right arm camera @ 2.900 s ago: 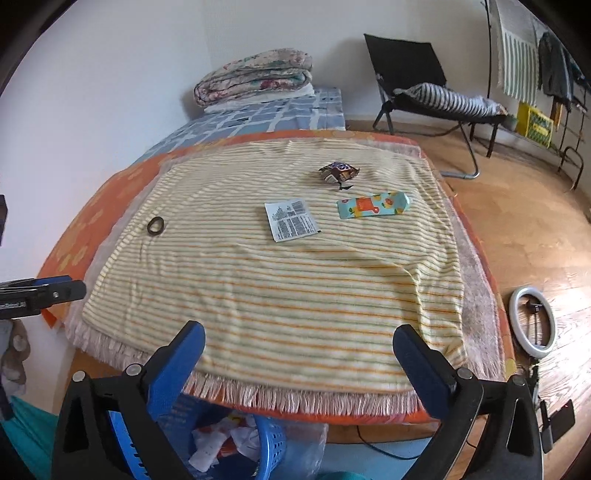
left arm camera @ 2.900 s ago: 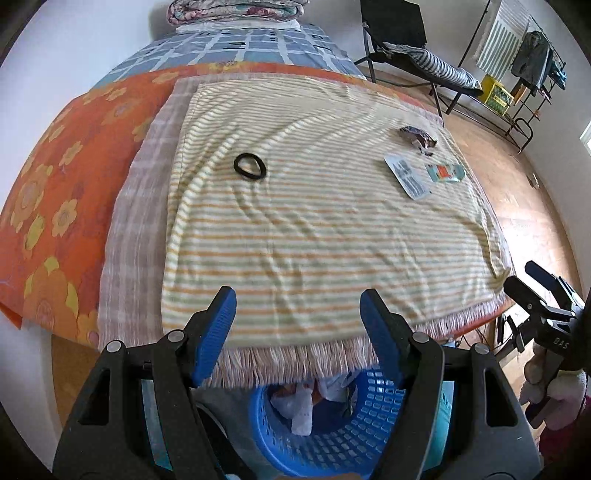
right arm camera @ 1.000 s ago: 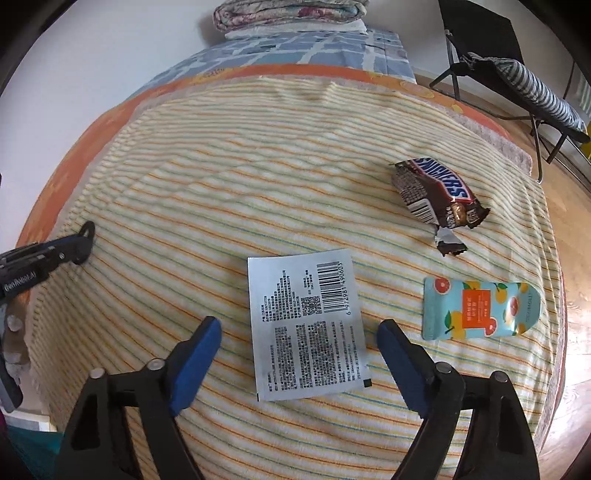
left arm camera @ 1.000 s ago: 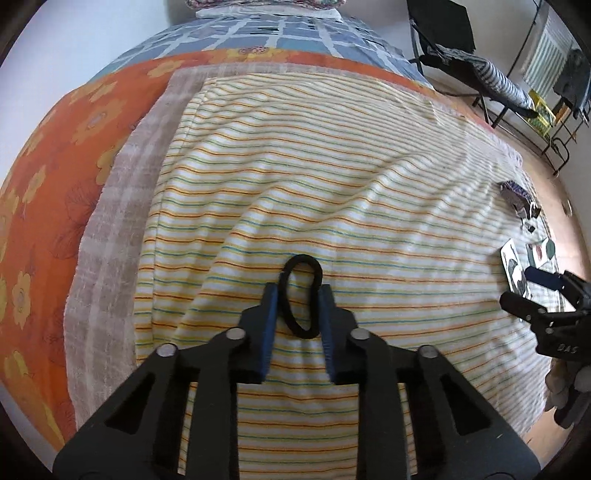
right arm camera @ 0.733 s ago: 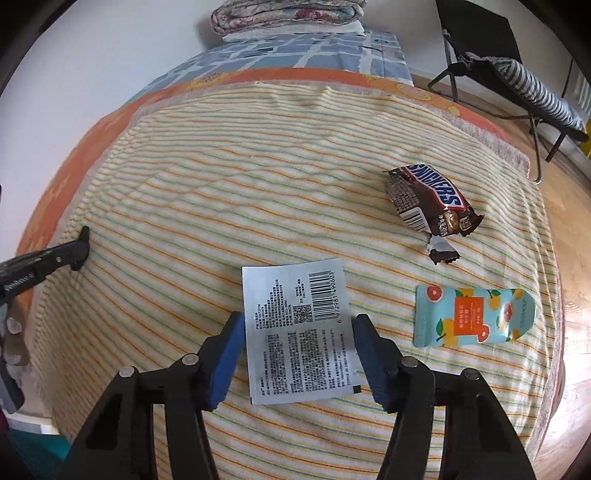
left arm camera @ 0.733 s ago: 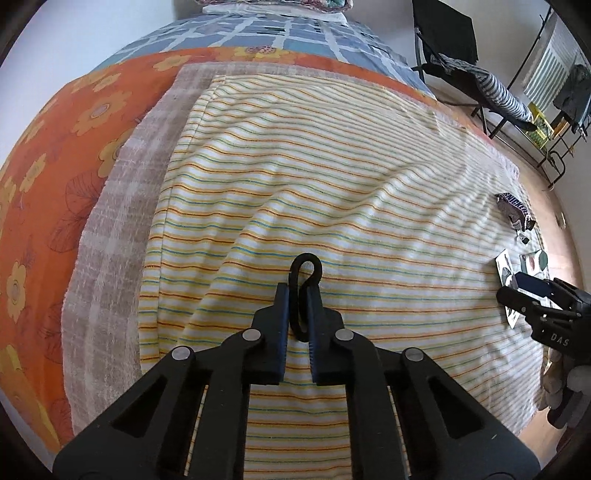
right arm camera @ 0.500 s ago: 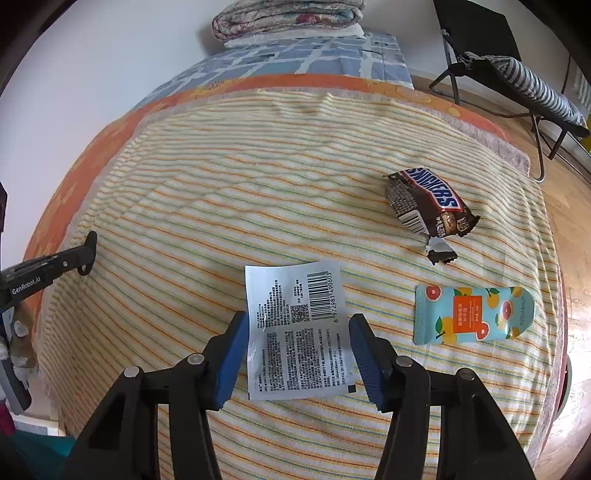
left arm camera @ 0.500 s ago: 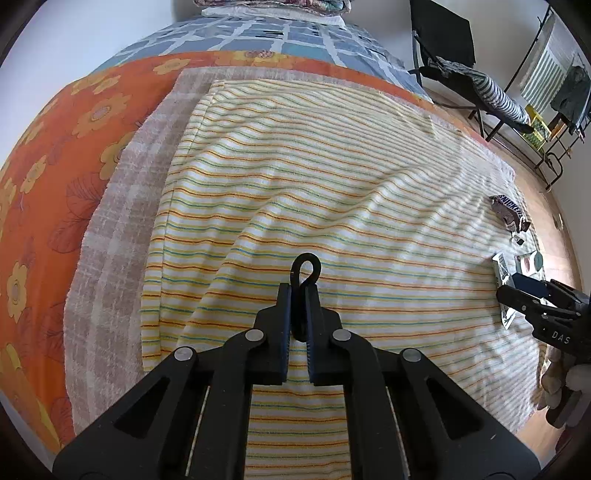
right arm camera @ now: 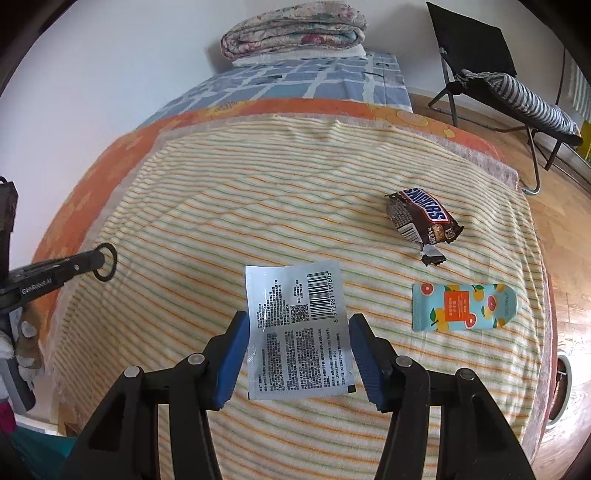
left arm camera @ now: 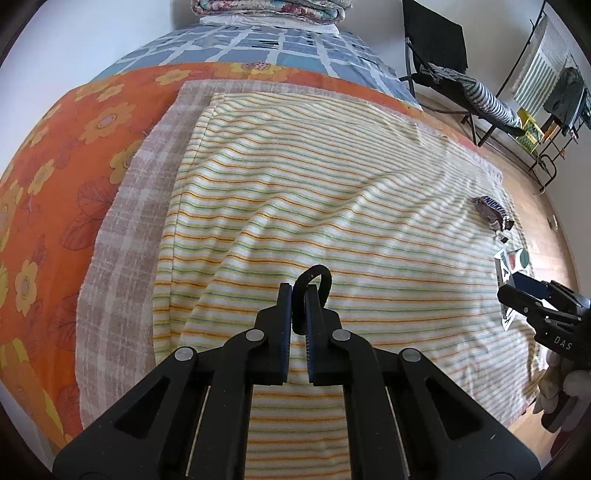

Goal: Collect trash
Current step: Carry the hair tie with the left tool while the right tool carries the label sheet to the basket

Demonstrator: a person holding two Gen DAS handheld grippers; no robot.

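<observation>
My left gripper [left arm camera: 298,291] is shut on a black hair tie [left arm camera: 317,280], whose loop sticks out past the fingertips just above the striped blanket [left arm camera: 332,192]. In the right wrist view that same hair tie [right arm camera: 105,263] hangs from the left gripper at the far left. My right gripper [right arm camera: 298,325] is shut on a silver sachet [right arm camera: 297,332] with printed text and a barcode, its two side edges pressed between the blue pads [right arm camera: 232,350], lifted off the blanket. A brown Snickers wrapper [right arm camera: 421,218] and a teal fruit-print sachet [right arm camera: 463,306] lie on the blanket to the right.
The striped blanket lies over an orange flowered sheet [left arm camera: 55,155] on a bed. Folded quilts [right arm camera: 291,27] sit at the bed's head. A black folding chair [right arm camera: 491,74] with a striped cushion stands on the wooden floor at the right.
The left jaws shut on the hair tie and lifted it off the blanket. The right jaws narrowed onto the silver sachet and raised it.
</observation>
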